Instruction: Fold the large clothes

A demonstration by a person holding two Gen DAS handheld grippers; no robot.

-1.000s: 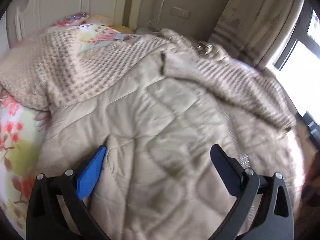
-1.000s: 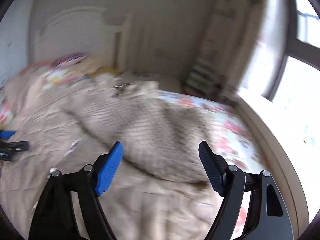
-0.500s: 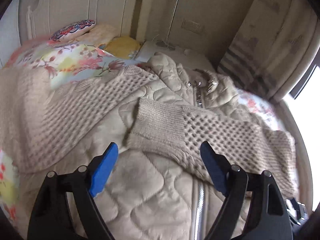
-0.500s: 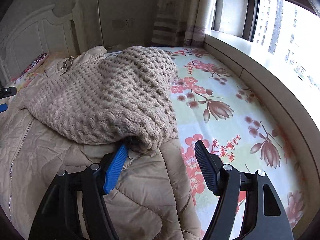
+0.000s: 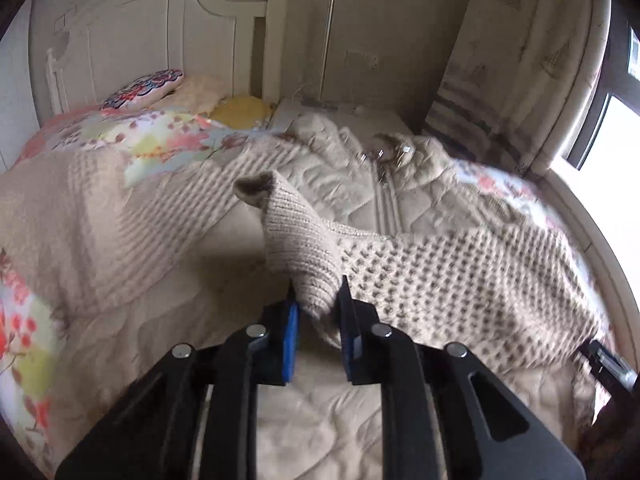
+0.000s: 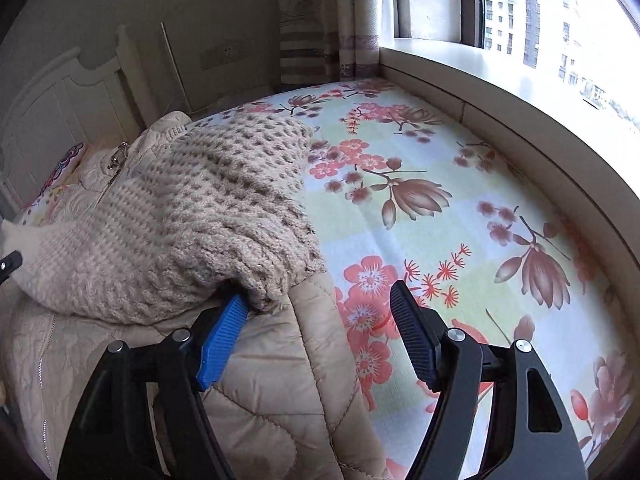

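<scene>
A beige quilted coat (image 5: 332,408) lies flat on the bed, zipper (image 5: 386,200) up. Its knit sleeves are beige. My left gripper (image 5: 318,300) is shut on the ribbed cuff of the right knit sleeve (image 5: 296,236) and holds it lifted above the coat's front. The other knit sleeve (image 5: 120,220) lies spread to the left. My right gripper (image 6: 320,312) is open at the coat's right edge (image 6: 288,392), its left finger just under the same knit sleeve (image 6: 192,216) near the shoulder, not gripping it.
The floral bedsheet (image 6: 440,208) stretches right to a window ledge (image 6: 520,120). A white headboard (image 5: 160,40), pillows (image 5: 148,88) and curtains (image 5: 520,60) are at the far end.
My left gripper has closed on the sleeve cuff and raised it off the coat. My right gripper stays open beside the sleeve and has shifted slightly closer.
</scene>
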